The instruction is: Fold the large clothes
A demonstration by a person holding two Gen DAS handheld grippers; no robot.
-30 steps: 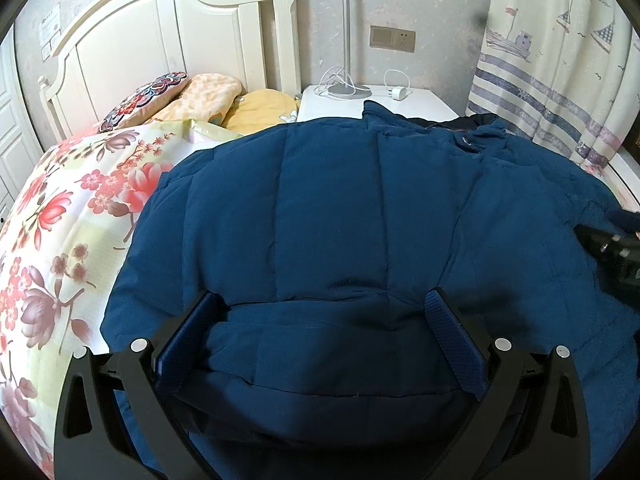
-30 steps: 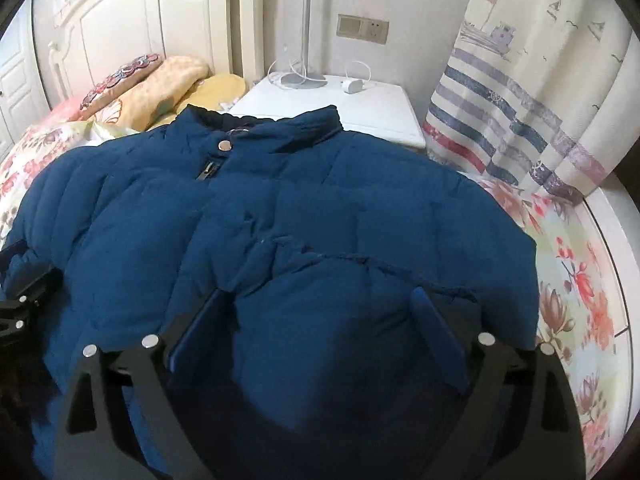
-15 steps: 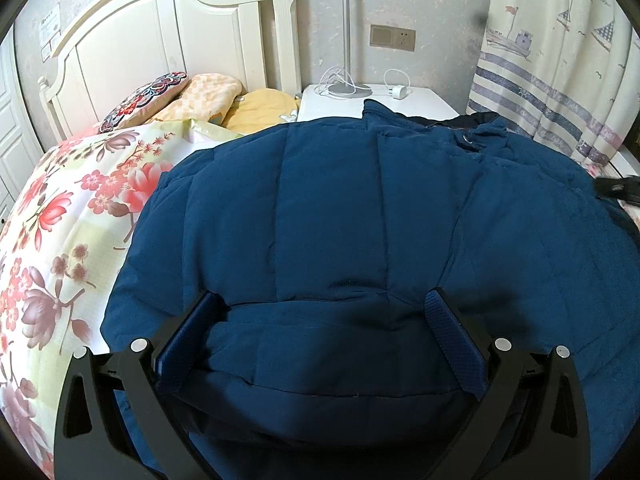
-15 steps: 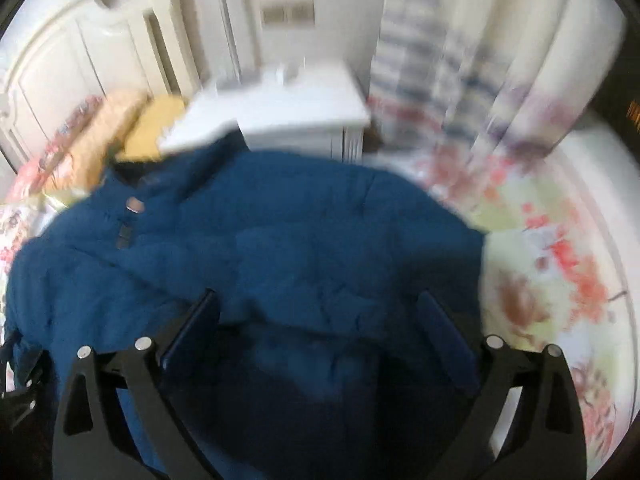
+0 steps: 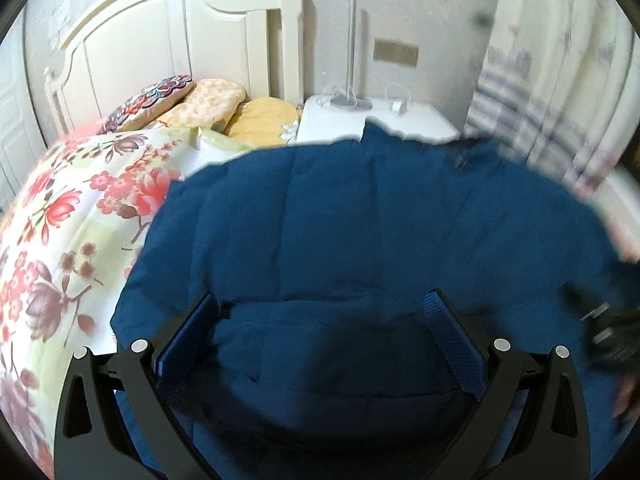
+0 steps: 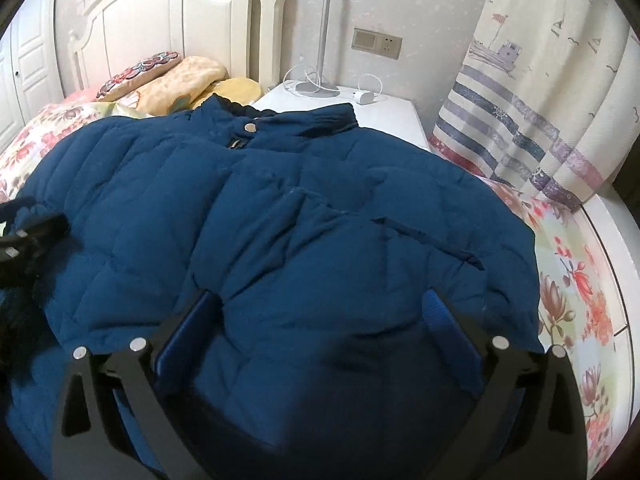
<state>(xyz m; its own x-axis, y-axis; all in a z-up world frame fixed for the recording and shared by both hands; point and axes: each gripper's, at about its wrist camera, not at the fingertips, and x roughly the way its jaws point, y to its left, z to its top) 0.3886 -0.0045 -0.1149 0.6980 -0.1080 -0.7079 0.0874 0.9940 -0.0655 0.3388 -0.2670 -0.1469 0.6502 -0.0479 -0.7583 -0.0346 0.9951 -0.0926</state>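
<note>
**Bedroom, jacket spread on bed: both jaws wide over the hem end**

Bedroom setting: white headboard [image 6: 168, 28], floral bedspread [image 5: 60, 240], white nightstand [image 6: 384, 116] with a lamp base, striped curtain [image 6: 532, 120].

Item: blue padded jacket [image 6: 304, 216], lying flat on the bedspread. Long axis runs from the collar [image 6: 280, 120], which sits at the nightstand end, down to the hem end, which sits farthest from the nightstand and under both grippers.

Left gripper [image 5: 320, 344]: jaws spread wide, padded fabric bulging between the blue pads [image 5: 452, 344]. Whether the pads touch the cloth cannot be told; nothing is pinched. It sits on the jacket side away from the curtain.

Right gripper [image 6: 316, 336]: jaws likewise spread wide, over the curtain-side half; contact not determinable, nothing pinched.

Judgement: the two grippers are about equally near the hem end, each over its own half. A fold toward the collar probably calls for both jaws to close on that edge first.
</note>
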